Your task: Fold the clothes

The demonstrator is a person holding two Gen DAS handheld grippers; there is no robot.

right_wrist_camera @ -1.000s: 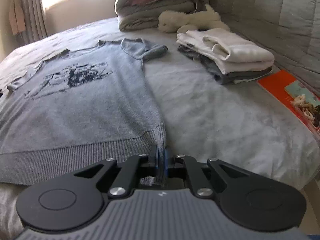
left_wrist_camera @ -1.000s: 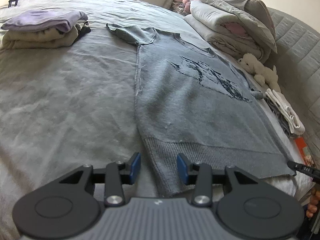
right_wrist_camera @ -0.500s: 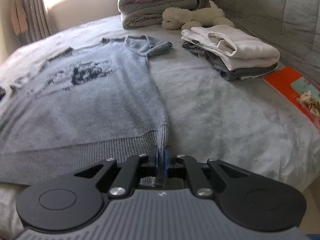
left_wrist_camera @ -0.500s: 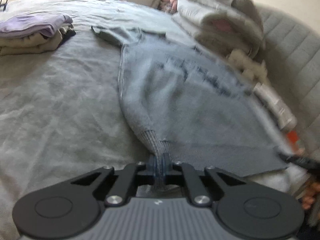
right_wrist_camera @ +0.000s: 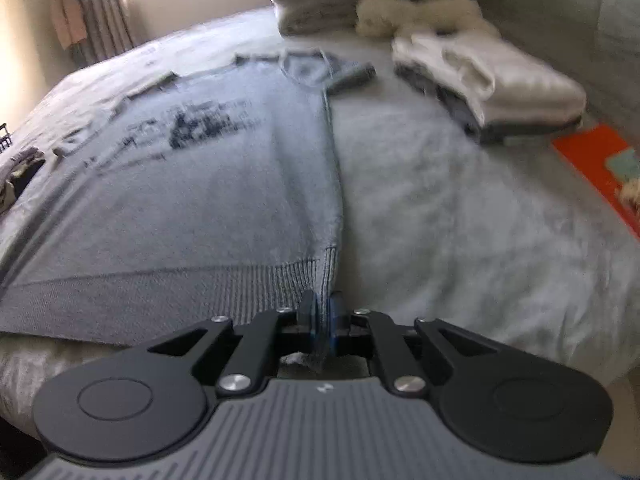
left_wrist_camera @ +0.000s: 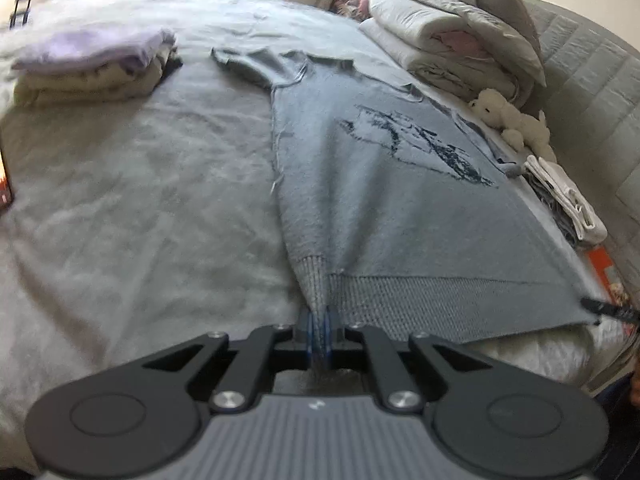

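A grey knit sweater (left_wrist_camera: 384,184) with a dark printed picture lies spread face up on the bed, ribbed hem towards me. My left gripper (left_wrist_camera: 319,326) is shut on the hem's left corner, which is bunched and lifted a little. My right gripper (right_wrist_camera: 324,320) is shut on the hem's right corner; the sweater (right_wrist_camera: 192,184) stretches away from it. The right gripper's tip (left_wrist_camera: 604,307) shows at the far right of the left wrist view.
A folded pile with a lilac top (left_wrist_camera: 96,64) lies at the far left. Folded white and grey clothes (right_wrist_camera: 492,88), a white plush toy (left_wrist_camera: 512,120), stacked bedding (left_wrist_camera: 452,40) and an orange book (right_wrist_camera: 600,168) lie to the right. A padded headboard (left_wrist_camera: 592,80) runs along the right.
My left gripper was open over the hem a second ago; it has shut on the left corner and pulled it up and towards me. My right gripper keeps its hold and has shifted slightly.
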